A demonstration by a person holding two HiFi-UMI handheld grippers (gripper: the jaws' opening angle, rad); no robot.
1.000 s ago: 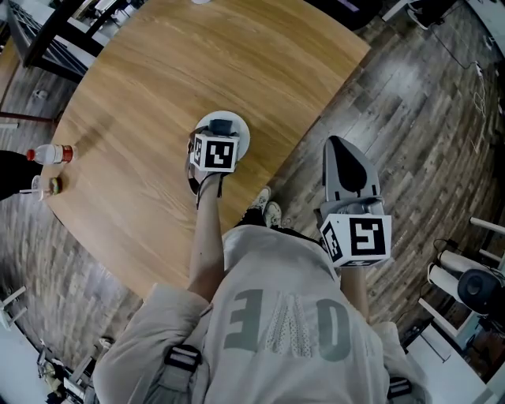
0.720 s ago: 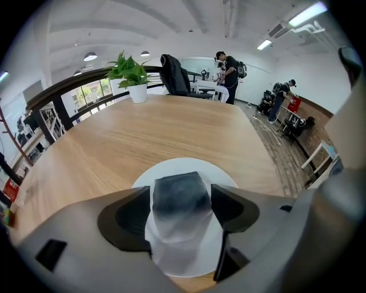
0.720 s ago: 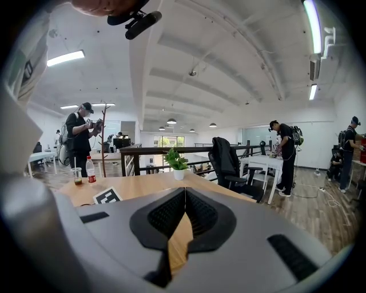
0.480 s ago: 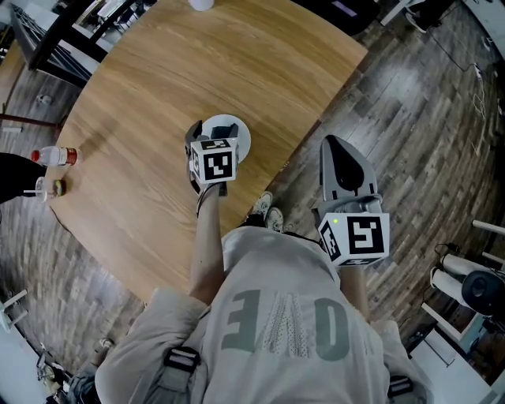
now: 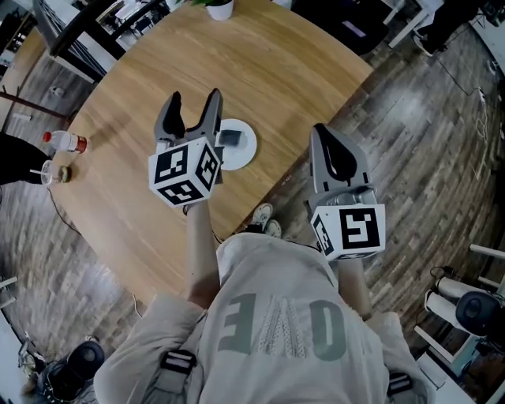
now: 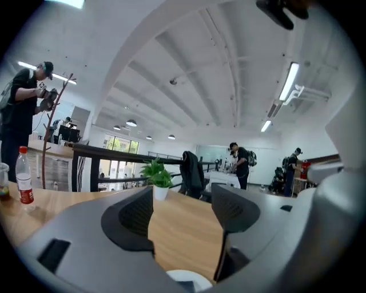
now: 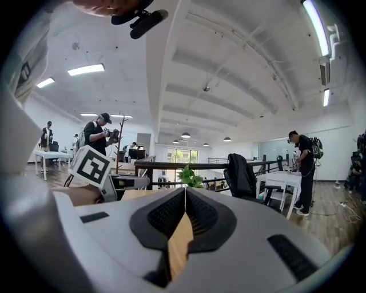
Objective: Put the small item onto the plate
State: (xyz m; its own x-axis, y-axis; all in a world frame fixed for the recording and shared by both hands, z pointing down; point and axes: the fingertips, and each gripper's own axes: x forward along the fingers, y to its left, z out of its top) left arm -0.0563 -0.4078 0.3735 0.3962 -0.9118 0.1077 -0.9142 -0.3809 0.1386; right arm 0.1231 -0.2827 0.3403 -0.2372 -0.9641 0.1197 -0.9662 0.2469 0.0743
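A small white plate (image 5: 247,151) lies on the round wooden table (image 5: 276,71) near its front edge. On it rests the small dark square item (image 5: 230,138). My left gripper (image 5: 192,102) is held up above the table just left of the plate, open, nothing between its jaws. In the left gripper view the left gripper (image 6: 182,209) points level across the table, and the plate's rim (image 6: 191,280) shows at the bottom. My right gripper (image 5: 322,132) hangs shut and empty beyond the table's edge, to the right of the plate; its pads meet in the right gripper view (image 7: 184,199).
A red-capped bottle (image 5: 67,143) and a small cup (image 5: 47,172) stand at the table's left edge. A potted plant (image 5: 218,8) sits at the far side. Dark plank floor (image 5: 410,118) lies to the right. People stand about in the room behind.
My left gripper has risen from the plate, swung left and opened. The small item stays on the plate. The right gripper has hardly moved.
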